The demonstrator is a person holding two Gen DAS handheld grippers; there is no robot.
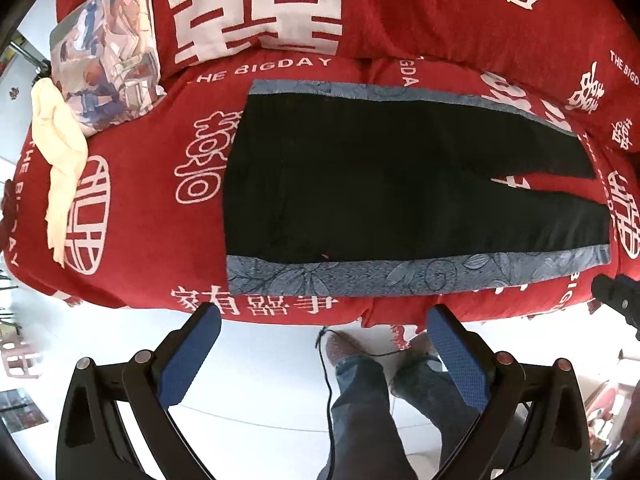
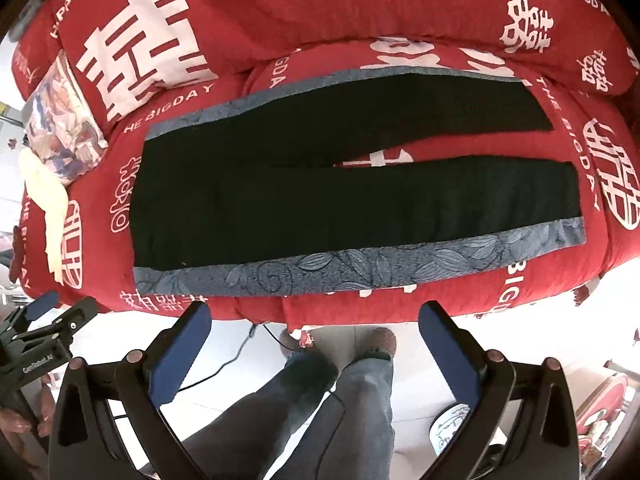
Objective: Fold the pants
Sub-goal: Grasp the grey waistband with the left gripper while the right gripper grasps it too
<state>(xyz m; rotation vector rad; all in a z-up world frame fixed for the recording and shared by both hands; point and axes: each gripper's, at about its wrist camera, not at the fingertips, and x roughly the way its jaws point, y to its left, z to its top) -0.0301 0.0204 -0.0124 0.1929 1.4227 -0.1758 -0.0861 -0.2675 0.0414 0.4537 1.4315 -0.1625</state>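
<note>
- Both tongs stand wide apart and grip nothing: the left gripper (image 1: pixel 324 316) and the right gripper (image 2: pixel 316 314) hang above the pale floor (image 1: pixel 260 360), short of the sofa's front edge, each with blue pads (image 1: pixel 188 360) on black fingers.
- Between the fingers, below, the person's legs (image 2: pixel 320 400) in grey trousers and two feet show, with a thin black cable (image 1: pixel 328 380) trailing across the floor.
- At the left edge of the right wrist view the left gripper shows again, from the side, near the sofa's corner.
- Next comes the sofa (image 1: pixel 152 208), draped in a red cover with white characters and "THE BIGDAY" lettering.
- On its seat the pants (image 1: pixel 360 184) lie flat and spread out: black, with a blue-grey leaf-patterned stripe along each outer side, waist toward the left, legs running right and parted in a narrow V that bares red cover.
- Left of the pants a cream cloth (image 1: pixel 60 152) hangs over the sofa's end, touching a printed pillow (image 1: pixel 104 48).
- Farthest back, the red backrest cushions (image 2: pixel 320 0).
</note>
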